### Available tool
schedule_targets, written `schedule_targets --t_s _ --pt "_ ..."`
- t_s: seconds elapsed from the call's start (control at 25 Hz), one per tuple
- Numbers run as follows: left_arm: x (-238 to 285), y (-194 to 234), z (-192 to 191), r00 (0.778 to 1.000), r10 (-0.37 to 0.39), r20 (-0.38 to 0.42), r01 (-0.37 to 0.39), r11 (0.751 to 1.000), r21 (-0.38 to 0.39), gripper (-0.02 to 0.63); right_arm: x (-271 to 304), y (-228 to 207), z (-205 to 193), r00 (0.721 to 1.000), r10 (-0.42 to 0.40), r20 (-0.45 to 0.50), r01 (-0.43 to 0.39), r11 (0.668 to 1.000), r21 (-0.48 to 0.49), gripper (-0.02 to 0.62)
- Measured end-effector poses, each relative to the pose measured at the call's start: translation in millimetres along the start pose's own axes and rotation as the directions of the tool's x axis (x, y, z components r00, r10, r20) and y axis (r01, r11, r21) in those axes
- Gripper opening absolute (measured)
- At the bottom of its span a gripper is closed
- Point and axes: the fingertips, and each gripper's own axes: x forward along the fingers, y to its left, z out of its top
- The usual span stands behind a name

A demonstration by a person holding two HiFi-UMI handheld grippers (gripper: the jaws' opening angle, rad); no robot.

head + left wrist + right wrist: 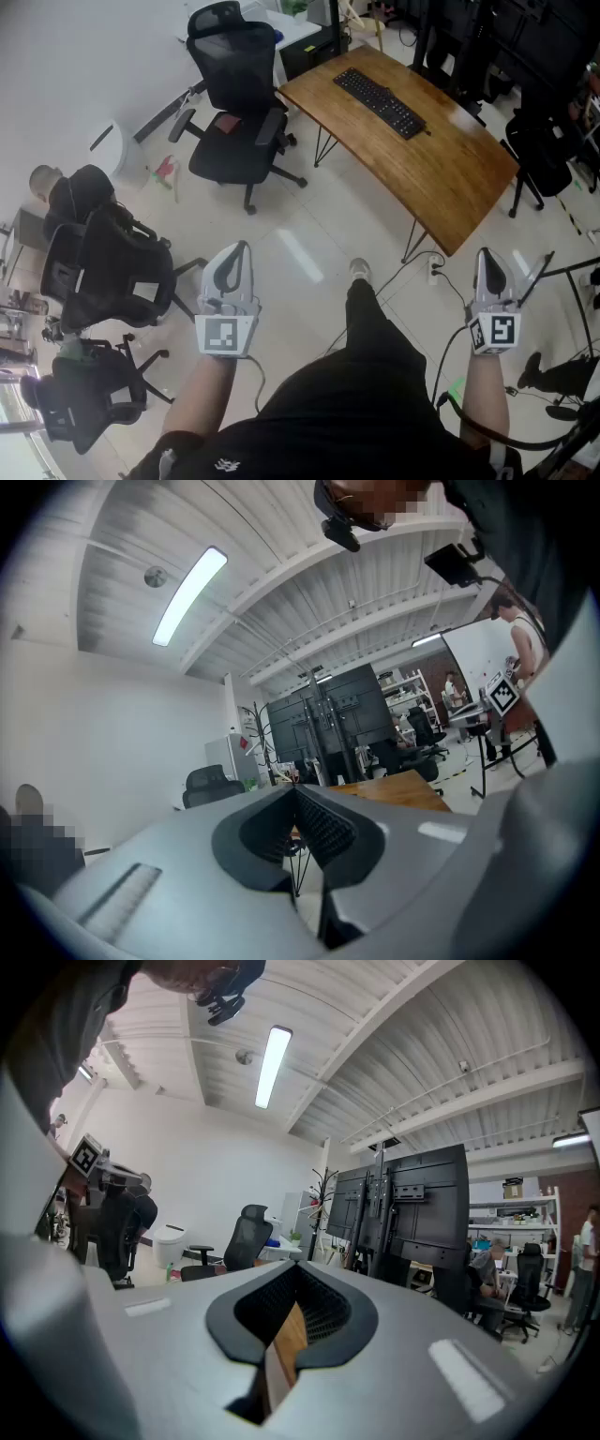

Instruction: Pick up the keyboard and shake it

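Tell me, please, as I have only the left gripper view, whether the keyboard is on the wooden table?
Observer: Yes, the head view shows the keyboard lying flat on the wooden table, toward its far end.
Operator: Is the right claw holding anything?
Observer: No, the right claw is shut and empty.
Operator: Is anything on the floor in our path?
Observer: What looks like a white power strip, with its cable, lies by the table's near legs.
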Motion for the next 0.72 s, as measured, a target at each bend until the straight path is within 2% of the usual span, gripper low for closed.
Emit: schedule_targets --t_s 0.12,0.28,0.4,0.48,0.6,0.72 --pt "55 6 12 0.999 -0.001 0.033 0.001 1.000 0.003 0.000 55 -37 0 0.999 -0.024 0.023 0.024 1.000 -0.013 0.002" --pt "134 16 24 0.999 0.015 0.037 -0.015 1.000 0.005 0.000 129 -81 5 0.998 -0.030 0.051 0.031 0.999 -0.007 0.002" --pt "195 20 28 0.999 0.003 0.036 -0.005 0.998 0.057 0.000 180 -109 8 0.998 -0.020 0.065 0.018 0.999 0.033 0.002" --pt "233 29 31 0.999 0.018 0.027 -0.020 0.998 0.063 0.000 211 -127 8 0.998 -0.015 0.064 0.013 0.999 0.035 0.002" --pt "284 42 46 0.998 0.041 0.037 -0.043 0.998 0.054 0.000 253 -152 6 0.998 -0.015 0.054 0.013 1.000 0.024 0.002" --pt "331 40 62 0.998 0.007 0.061 -0.012 0.997 0.081 0.000 285 -160 3 0.999 0.004 0.041 -0.004 1.000 0.006 0.002"
